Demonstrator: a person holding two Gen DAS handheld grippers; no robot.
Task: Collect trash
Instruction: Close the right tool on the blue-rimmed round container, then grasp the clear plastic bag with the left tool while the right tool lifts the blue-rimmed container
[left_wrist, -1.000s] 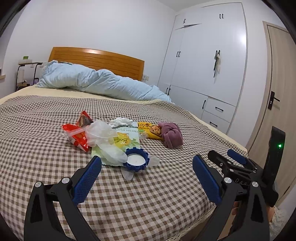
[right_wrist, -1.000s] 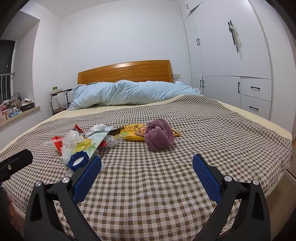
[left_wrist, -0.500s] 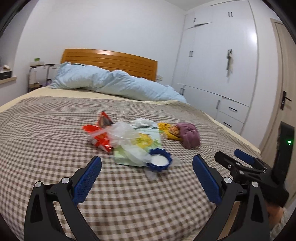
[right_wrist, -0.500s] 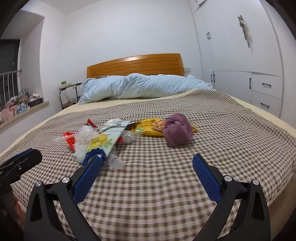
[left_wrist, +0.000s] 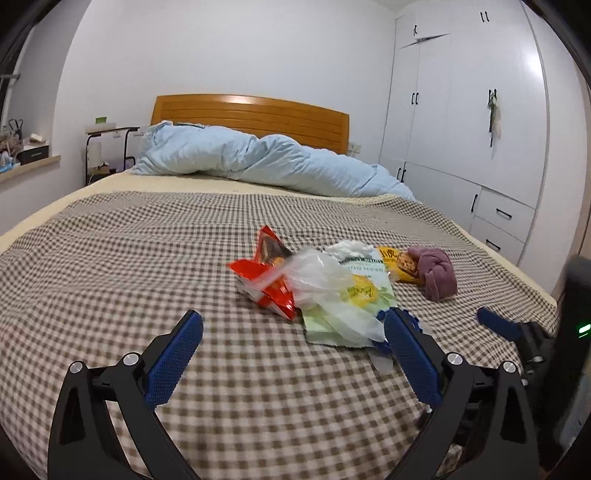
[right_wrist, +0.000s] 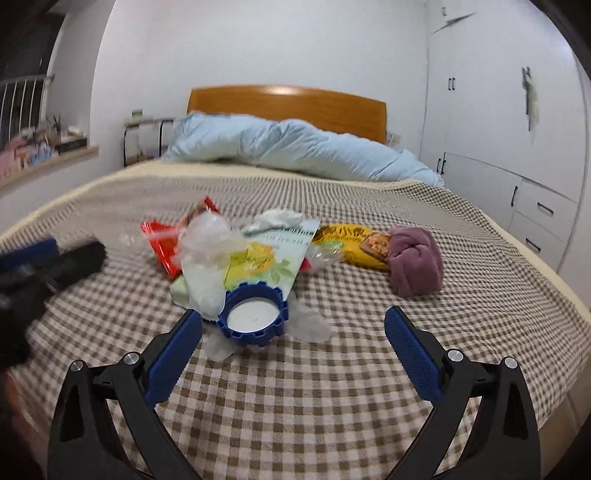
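A heap of trash lies mid-bed on the checked blanket (left_wrist: 110, 266): a red snack wrapper (left_wrist: 264, 275), a clear plastic bag (left_wrist: 321, 275), a green-and-yellow packet (left_wrist: 351, 299), white tissue (left_wrist: 349, 248), a yellow snack bag (left_wrist: 400, 264) and a blue cap (right_wrist: 253, 317) lying open side up. My left gripper (left_wrist: 293, 354) is open, low over the blanket just in front and left of the heap. The right gripper (right_wrist: 293, 350) is also open, its left finger close beside the blue cap. In the right wrist view the left gripper (right_wrist: 48, 254) shows blurred at the left edge.
A purple rolled cloth (left_wrist: 437, 273) lies against the yellow bag. A pale blue duvet (left_wrist: 266, 162) is bunched before the wooden headboard (left_wrist: 251, 114). White wardrobes (left_wrist: 469, 133) line the right wall. A black-framed bedside stand (left_wrist: 107, 147) and a cluttered sill (right_wrist: 40, 151) are at left.
Both grippers have moved forward and closer to the trash heap; the blue cap now sits right in front of the right gripper. Both stay open.
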